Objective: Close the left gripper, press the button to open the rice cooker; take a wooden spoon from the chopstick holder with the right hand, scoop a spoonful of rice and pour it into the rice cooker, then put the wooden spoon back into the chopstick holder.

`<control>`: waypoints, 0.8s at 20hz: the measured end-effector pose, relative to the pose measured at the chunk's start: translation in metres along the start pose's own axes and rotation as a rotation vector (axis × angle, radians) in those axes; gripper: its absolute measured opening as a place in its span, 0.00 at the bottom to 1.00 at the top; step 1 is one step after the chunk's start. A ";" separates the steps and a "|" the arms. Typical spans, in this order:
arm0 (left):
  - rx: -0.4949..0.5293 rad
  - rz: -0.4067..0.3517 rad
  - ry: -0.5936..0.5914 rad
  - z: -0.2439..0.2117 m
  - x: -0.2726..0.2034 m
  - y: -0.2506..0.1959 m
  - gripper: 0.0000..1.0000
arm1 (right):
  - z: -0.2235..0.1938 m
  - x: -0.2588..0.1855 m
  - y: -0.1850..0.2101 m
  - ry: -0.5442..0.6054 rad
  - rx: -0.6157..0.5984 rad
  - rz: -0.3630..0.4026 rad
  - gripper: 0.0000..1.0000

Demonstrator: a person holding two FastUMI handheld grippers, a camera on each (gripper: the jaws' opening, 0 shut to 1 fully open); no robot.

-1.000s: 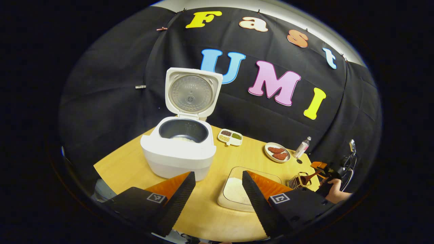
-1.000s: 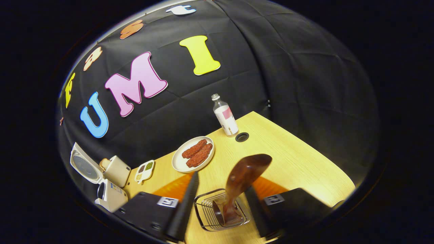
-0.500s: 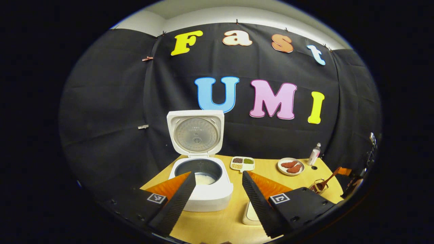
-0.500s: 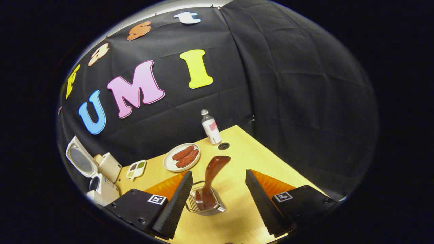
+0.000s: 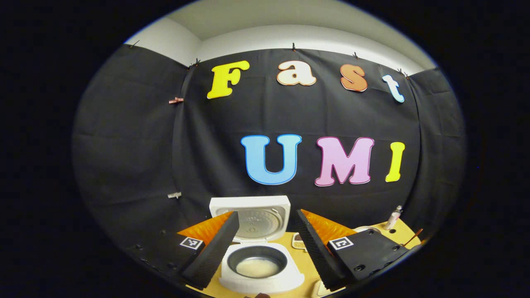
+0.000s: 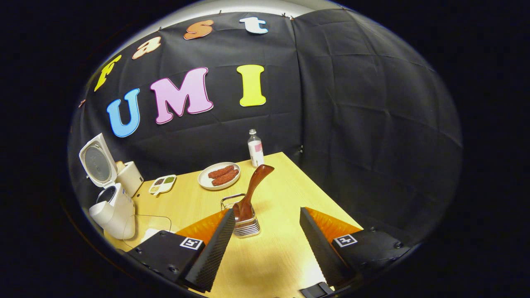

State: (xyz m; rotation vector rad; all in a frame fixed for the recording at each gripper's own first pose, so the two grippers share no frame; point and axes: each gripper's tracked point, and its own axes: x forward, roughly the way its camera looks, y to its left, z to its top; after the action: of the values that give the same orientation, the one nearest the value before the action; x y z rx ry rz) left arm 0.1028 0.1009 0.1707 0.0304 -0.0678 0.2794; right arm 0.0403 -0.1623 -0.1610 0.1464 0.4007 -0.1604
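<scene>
The white rice cooker (image 5: pixel 258 275) stands open, its lid (image 5: pixel 252 217) upright and white rice in its pot (image 5: pixel 256 267). My left gripper (image 5: pixel 267 213) hangs open in front of and above it, holding nothing. In the right gripper view the brown wooden spoon (image 6: pixel 253 184) leans bowl-down in the wire chopstick holder (image 6: pixel 245 225) on the wooden table (image 6: pixel 281 256). My right gripper (image 6: pixel 268 210) is open and drawn back from the spoon, its left finger just in front of the holder. The rice cooker (image 6: pixel 111 209) sits far left there.
A clear rice container (image 6: pixel 154 227) lies near the cooker. Behind stand a divided dish of grains (image 6: pixel 162 184), a plate of sausages (image 6: pixel 219 176), a bottle (image 6: pixel 255 148) and a beige box (image 6: pixel 130 177). The table's right edge meets the black cloth wall.
My right gripper has opened off the spoon and backed away, leaving it in the holder. My left gripper has pulled back and tilted up, so the cooker sank low in its view.
</scene>
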 end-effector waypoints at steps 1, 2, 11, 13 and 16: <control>0.012 0.007 -0.008 0.006 0.015 0.008 0.95 | 0.001 -0.006 0.006 -0.003 0.007 0.006 0.99; 0.013 0.008 -0.014 0.012 0.030 0.014 0.95 | 0.003 -0.010 0.011 -0.009 0.010 0.010 0.99; 0.021 -0.023 0.012 0.032 0.172 0.051 0.94 | 0.014 -0.045 0.017 -0.055 -0.004 -0.032 0.98; -0.013 -0.060 0.052 0.020 0.198 0.048 0.95 | 0.012 -0.052 0.017 -0.054 -0.014 -0.049 0.98; -0.062 -0.095 0.131 -0.010 0.228 0.045 0.95 | 0.014 -0.066 0.026 -0.074 0.016 -0.044 0.99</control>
State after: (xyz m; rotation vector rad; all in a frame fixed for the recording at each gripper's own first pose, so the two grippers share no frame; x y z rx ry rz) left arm 0.3097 0.2067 0.1779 -0.0464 0.0547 0.1835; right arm -0.0098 -0.1309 -0.1192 0.1469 0.3292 -0.2120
